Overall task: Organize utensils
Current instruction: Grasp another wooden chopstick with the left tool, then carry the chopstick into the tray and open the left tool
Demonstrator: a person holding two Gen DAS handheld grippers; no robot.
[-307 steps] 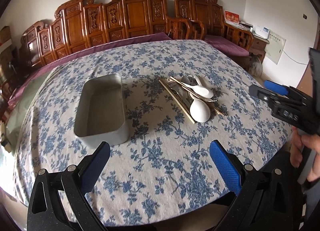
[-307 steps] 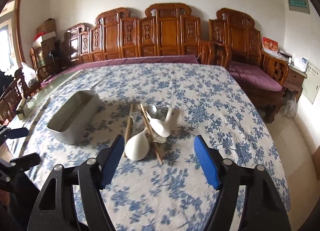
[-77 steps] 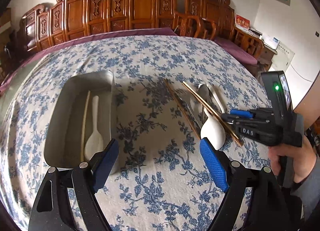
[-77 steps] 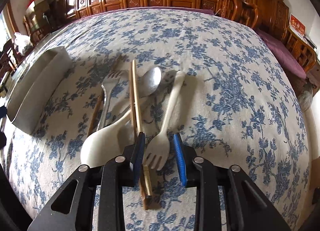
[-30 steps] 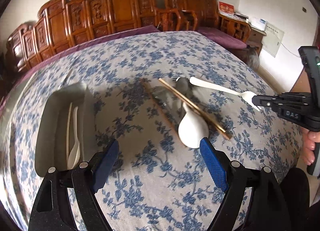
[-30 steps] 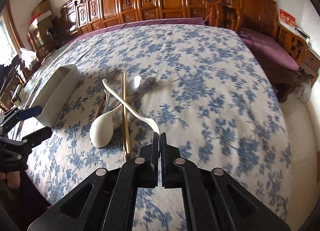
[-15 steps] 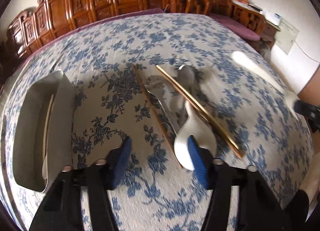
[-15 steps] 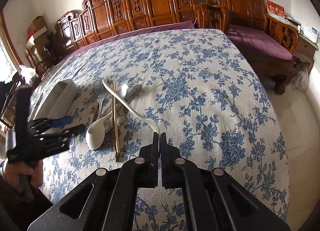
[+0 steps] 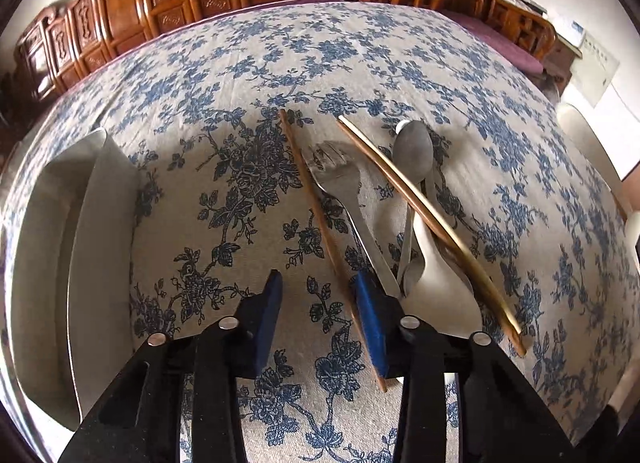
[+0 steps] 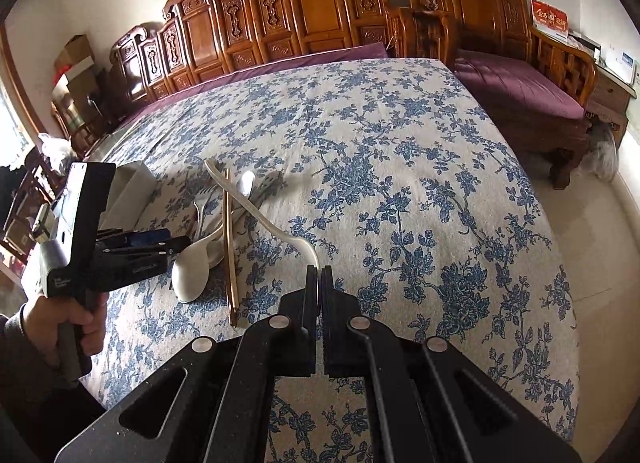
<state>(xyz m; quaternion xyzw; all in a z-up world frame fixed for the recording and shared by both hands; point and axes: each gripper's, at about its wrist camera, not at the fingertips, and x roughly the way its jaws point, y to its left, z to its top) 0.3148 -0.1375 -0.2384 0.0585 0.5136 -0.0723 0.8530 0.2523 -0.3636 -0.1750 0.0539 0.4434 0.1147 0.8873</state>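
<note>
My right gripper (image 10: 320, 269) is shut on the head of a white plastic fork (image 10: 256, 213) and holds it above the table, handle pointing away. My left gripper (image 9: 318, 289) is open and low over the pile, its pads straddling the near end of a dark wooden chopstick (image 9: 316, 215). Beside that lie a metal fork (image 9: 344, 199), a metal spoon (image 9: 412, 151), a white rice spoon (image 9: 440, 287) and a lighter chopstick (image 9: 424, 215). The grey metal box (image 9: 80, 263) stands at the left; its contents are hidden here.
The table carries a blue floral cloth (image 10: 400, 167). Carved wooden chairs (image 10: 304, 11) line its far side and a bench with a purple cushion (image 10: 516, 91) stands to the right. The left gripper's body (image 10: 100, 247) sits close to the pile in the right wrist view.
My left gripper has dropped towards the pile and narrowed its opening around the dark chopstick's near end. My right gripper has kept the white fork lifted and drawn back a little.
</note>
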